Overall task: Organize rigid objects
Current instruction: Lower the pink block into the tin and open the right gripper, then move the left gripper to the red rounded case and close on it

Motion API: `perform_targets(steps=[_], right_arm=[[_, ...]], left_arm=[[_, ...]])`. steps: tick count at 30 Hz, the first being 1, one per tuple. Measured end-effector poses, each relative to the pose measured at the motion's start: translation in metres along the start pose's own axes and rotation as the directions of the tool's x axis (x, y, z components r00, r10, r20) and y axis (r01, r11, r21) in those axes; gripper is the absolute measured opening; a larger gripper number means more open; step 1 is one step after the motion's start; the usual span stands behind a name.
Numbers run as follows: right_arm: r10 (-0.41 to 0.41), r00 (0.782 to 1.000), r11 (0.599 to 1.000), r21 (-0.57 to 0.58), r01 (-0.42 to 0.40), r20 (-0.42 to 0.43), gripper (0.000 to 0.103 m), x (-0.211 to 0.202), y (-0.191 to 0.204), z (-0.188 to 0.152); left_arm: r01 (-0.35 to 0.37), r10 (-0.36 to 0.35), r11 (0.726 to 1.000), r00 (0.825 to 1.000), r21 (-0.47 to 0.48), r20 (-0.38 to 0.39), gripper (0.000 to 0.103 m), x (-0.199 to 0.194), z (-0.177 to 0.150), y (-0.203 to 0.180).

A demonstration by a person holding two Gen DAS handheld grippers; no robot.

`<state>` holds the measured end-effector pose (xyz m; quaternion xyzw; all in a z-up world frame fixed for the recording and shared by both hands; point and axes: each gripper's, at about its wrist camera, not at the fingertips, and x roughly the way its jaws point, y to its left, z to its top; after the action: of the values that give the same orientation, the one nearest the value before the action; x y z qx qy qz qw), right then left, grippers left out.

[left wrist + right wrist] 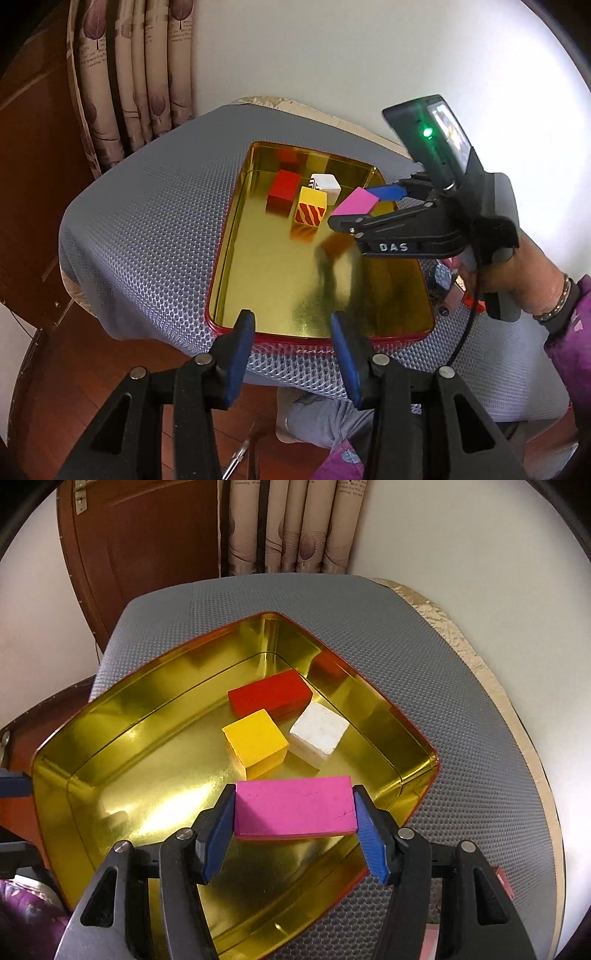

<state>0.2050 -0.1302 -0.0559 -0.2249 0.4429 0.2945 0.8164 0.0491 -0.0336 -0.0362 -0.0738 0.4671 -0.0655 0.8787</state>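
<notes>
A gold tin tray [258,280] [122,738] with a red rim lies on a grey mesh mat. Inside it sit a red block [283,189] [269,696], a yellow block [312,208] [255,740] with orange stripes on one side, and a white block [327,184] [319,734]. My right gripper [295,808] [364,201] is shut on a flat pink block [295,806] [355,201] and holds it above the tray's right side. My left gripper [293,321] is open and empty, at the tray's near rim.
The mat [147,206] [424,646] covers a small round table against a white wall. A curtain [129,74] and a wooden door [140,546] stand behind. A few small objects [443,280] lie on the mat right of the tray. Wooden floor shows below.
</notes>
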Motion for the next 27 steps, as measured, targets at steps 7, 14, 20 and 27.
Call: perform_targets(steps=[7, 14, 20, 27], right_arm=[[-0.029, 0.995, 0.998, 0.057, 0.024, 0.091, 0.064, -0.013, 0.002, -0.001], [-0.062, 0.971, 0.975, 0.224, 0.01, 0.23, 0.072, -0.067, -0.01, -0.015], [-0.308, 0.901, 0.878, 0.456, 0.146, 0.305, 0.101, -0.137, -0.014, -0.107], [-0.552, 0.833, 0.64, 0.623, 0.45, -0.033, 0.103, -0.155, -0.073, -0.255]], left_arm=[[-0.016, 0.016, 1.0, 1.0, 0.021, 0.0, 0.044, 0.003, 0.0, -0.003], [-0.03, 0.03, 0.999, 1.0, 0.034, 0.002, 0.045, 0.003, -0.003, -0.007], [-0.04, 0.039, 0.997, 0.999, 0.06, 0.017, 0.045, -0.001, -0.005, -0.012], [-0.043, 0.025, 0.981, 0.995, 0.188, 0.097, 0.045, -0.018, -0.011, -0.043]])
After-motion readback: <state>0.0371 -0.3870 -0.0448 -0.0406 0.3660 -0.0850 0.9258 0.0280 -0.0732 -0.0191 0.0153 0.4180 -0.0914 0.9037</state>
